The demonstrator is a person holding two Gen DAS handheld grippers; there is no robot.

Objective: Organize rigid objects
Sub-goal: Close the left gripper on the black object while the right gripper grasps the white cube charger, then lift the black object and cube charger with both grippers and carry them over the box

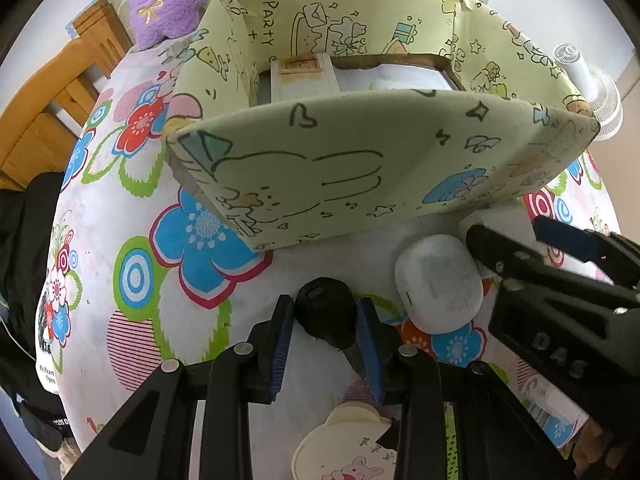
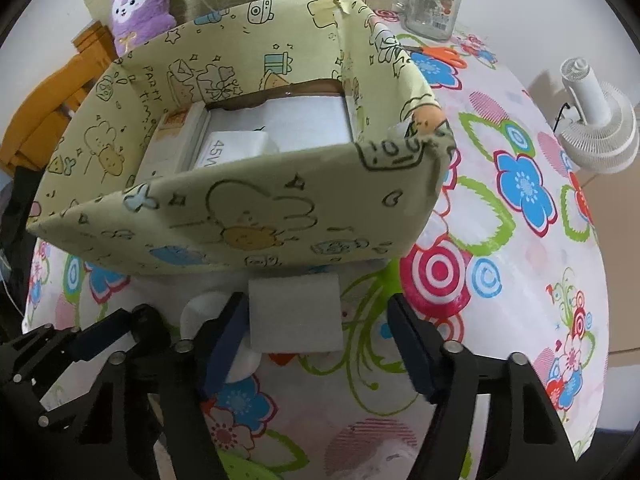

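left tool (image 1: 325, 334) pinching my black knob (image 1: 325, 312), box (image 1: 320, 152) straight ahead, above | right tool (image 2: 318, 344) spread around white block (image 2: 296, 312) on table (image 2: 520, 264), nearer box

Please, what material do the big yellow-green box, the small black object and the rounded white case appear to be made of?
Yellow-green box: probably cardboard covered with printed paper; brown board shows inside.
Small black object, between the left gripper's pads: likely matte plastic, dull surface.
Rounded white case: apparently smooth plastic with a soft sheen.
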